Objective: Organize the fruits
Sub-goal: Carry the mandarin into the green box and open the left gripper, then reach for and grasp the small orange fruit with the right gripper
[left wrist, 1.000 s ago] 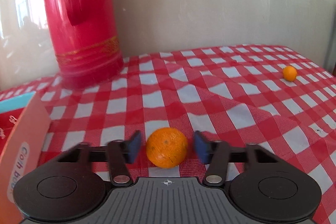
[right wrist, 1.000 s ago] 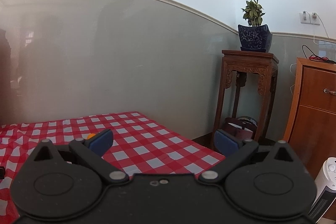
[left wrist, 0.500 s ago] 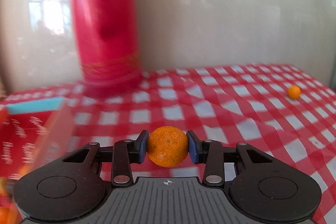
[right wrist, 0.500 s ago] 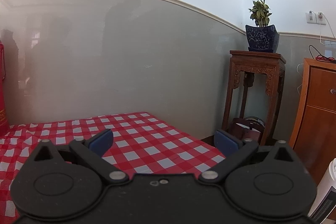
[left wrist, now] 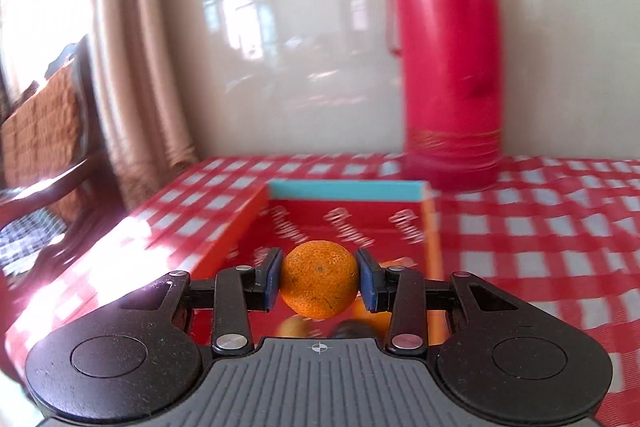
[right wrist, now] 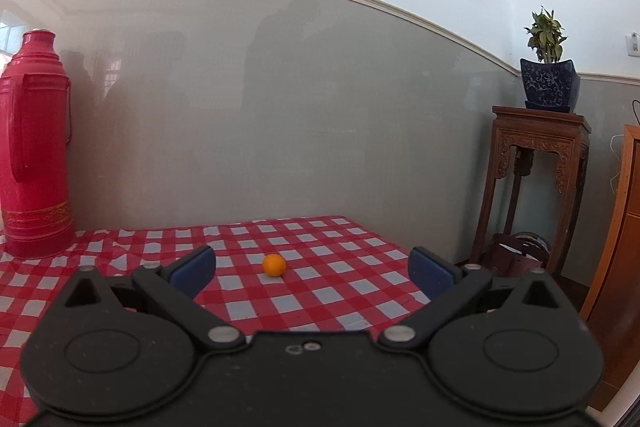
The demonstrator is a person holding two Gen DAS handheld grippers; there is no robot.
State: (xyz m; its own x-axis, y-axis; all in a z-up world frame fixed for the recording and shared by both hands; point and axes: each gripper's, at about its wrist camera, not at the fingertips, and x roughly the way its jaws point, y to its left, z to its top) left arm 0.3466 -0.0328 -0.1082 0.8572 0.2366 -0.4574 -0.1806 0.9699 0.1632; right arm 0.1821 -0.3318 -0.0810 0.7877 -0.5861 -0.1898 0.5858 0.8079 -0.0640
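1. A table under a red-and-white checked cloth [right wrist: 320,291] stands against a glossy grey wall, with a tall red flask [left wrist: 448,67] at the back and a potted plant [right wrist: 550,67] on a wooden stand off to one side.
2. The left gripper [left wrist: 319,281] has its blue pads pressed on either side of an orange [left wrist: 319,279], which it carries clear of the cloth.
3. Directly ahead of and below that orange lies an open red box [left wrist: 352,227] with a turquoise far wall, its long axis running away from the gripper; blurred fruit shows in its near end, just under the held orange.
4. The drop point is therefore almost underneath, so I judge a short lowering and release is all that remains.
5. The right gripper [right wrist: 312,269] is spread wide and holds nothing.
6. A small orange [right wrist: 274,265] sits on the cloth ahead, between its fingers in view but well beyond them; this hand is the nearer one.
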